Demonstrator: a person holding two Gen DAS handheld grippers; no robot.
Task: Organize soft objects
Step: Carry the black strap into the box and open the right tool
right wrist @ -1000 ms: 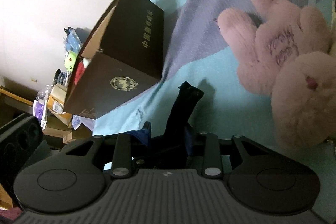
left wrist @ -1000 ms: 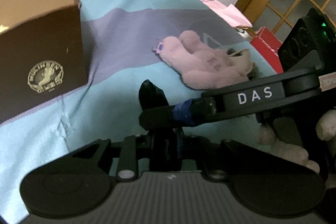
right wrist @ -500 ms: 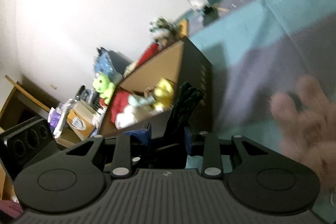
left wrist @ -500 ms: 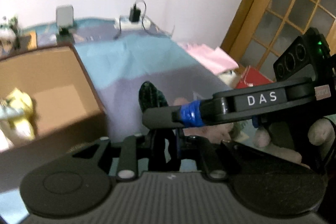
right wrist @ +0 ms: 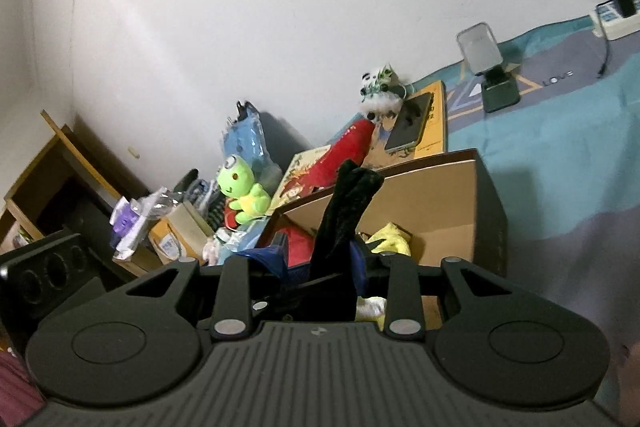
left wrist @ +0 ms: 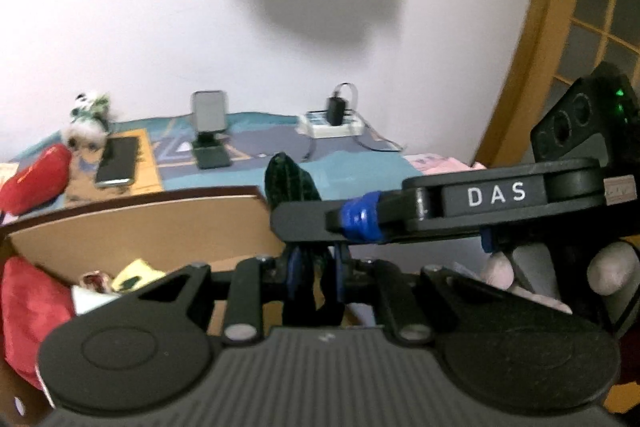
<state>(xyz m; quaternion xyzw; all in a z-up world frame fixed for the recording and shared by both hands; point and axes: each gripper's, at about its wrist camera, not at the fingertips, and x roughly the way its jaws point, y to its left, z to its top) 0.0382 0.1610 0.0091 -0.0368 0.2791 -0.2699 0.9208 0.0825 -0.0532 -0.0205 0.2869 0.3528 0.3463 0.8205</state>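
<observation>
- Both cameras have swung up since a second ago: the pink plush that lay on the bedspread has dropped out of the right wrist view, and the white wall now fills the top half of each picture.
- From the left wrist view, the left gripper (left wrist: 312, 267) has its jaws drawn narrow around a dark green, fuzzy soft item (left wrist: 292, 183) that pokes up toward 12 o'clock.
- From the right wrist view, the right gripper (right wrist: 340, 259) is pinched the same way on a dark soft item (right wrist: 348, 203) leaning toward 1 o'clock; I cannot tell whether both grippers grip 1 piece.
- The right gripper's body, lettered "DAS" (left wrist: 496, 195), crosses the left view at 3 o'clock, its blue-taped finger reaching in beside the green item.
- The open cardboard box (right wrist: 436, 195) sits just beyond both grippers, on the teal and purple bedspread (right wrist: 568, 155).
- Inside the box I can see a red soft thing (left wrist: 28, 307) at 9 o'clock in the left view and something yellow (right wrist: 390, 237) near the middle in the right view.
- Beyond the box, a red plush (right wrist: 348, 151) lies next to a small panda toy (right wrist: 380, 87), with a phone (right wrist: 410, 123) resting on an orange book.
- A green frog plush (right wrist: 240, 189) sits at 10 o'clock, off the bed's edge among clutter.
- A phone stand (left wrist: 208, 131) and a power strip (left wrist: 332, 125) sit near the wall.
</observation>
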